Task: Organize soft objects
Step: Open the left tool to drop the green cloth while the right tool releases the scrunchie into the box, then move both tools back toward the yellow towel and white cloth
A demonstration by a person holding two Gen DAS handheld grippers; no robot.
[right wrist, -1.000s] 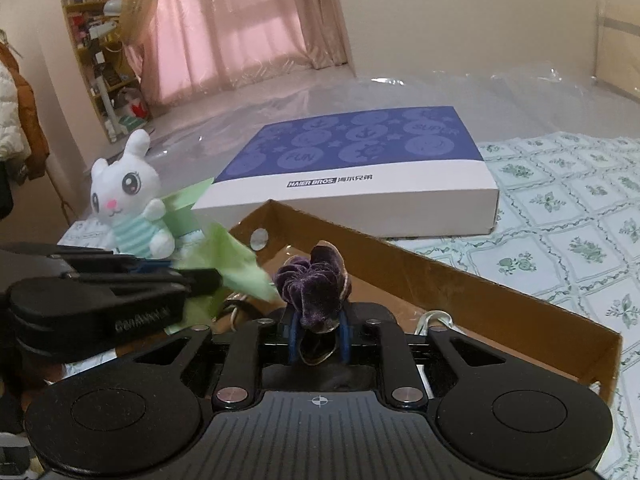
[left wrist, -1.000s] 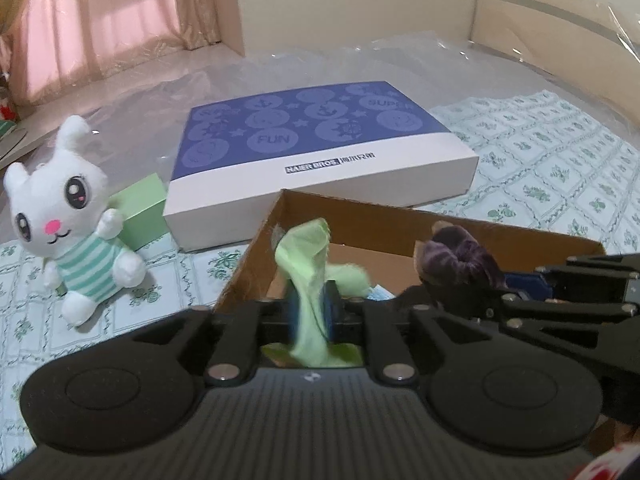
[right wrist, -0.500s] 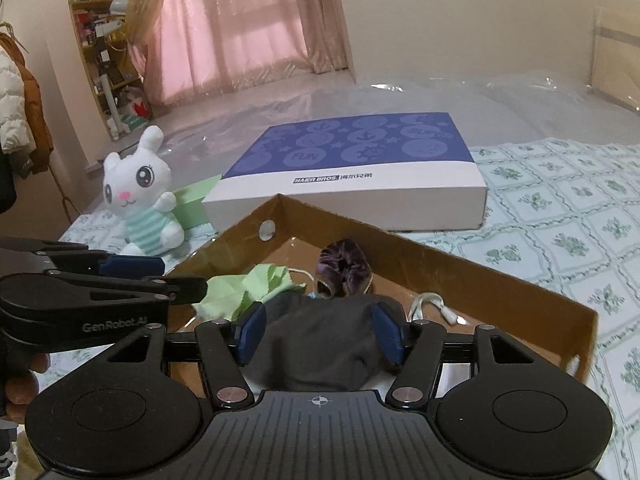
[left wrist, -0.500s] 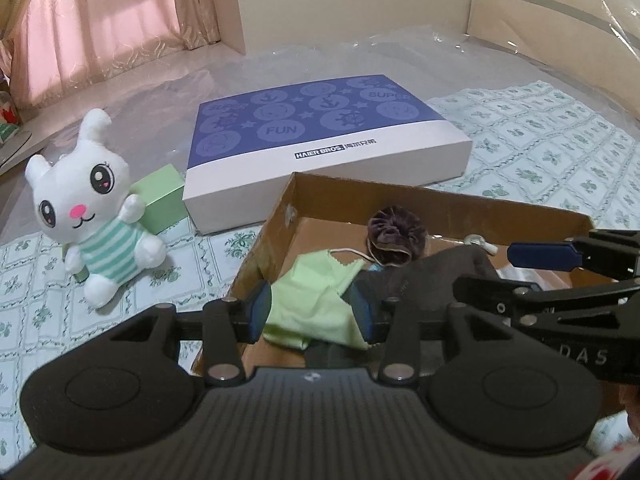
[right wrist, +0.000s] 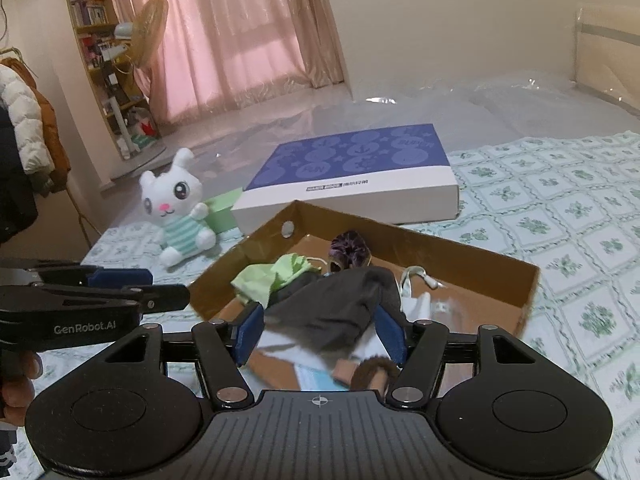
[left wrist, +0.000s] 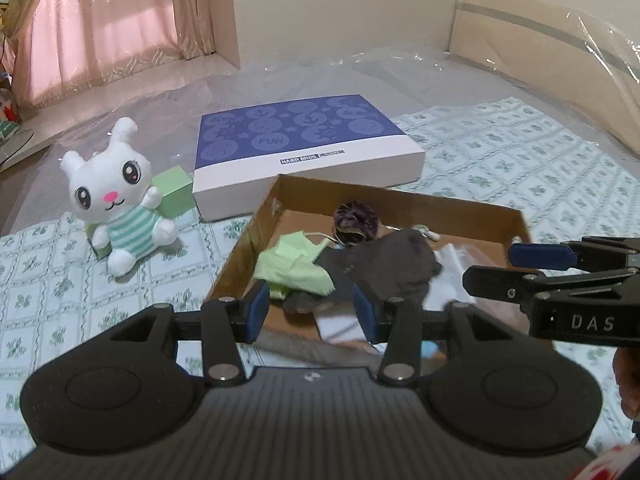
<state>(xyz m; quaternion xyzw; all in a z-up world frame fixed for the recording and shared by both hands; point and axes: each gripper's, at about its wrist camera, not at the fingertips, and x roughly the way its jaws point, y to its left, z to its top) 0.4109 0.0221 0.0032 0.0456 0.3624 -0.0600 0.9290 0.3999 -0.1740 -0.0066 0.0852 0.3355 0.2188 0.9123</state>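
Both drops look done. The left claw [left wrist: 312, 310] and right claw [right wrist: 320, 332] have just been opening and now hang released with nothing pinched. The green cloth [left wrist: 294, 266] lies in the cardboard box [left wrist: 404, 200] just ahead of the left claw, and the purple scrunchie [right wrist: 349, 249] sits further ahead, by the far wall. A dark cloth [right wrist: 336, 308] lies under the right claw. My guess for next: the plush bunny [left wrist: 116, 196] off to the left on the bed [left wrist: 520, 168], so the left claw should swing over and keep its jaws wide for that chunky body.
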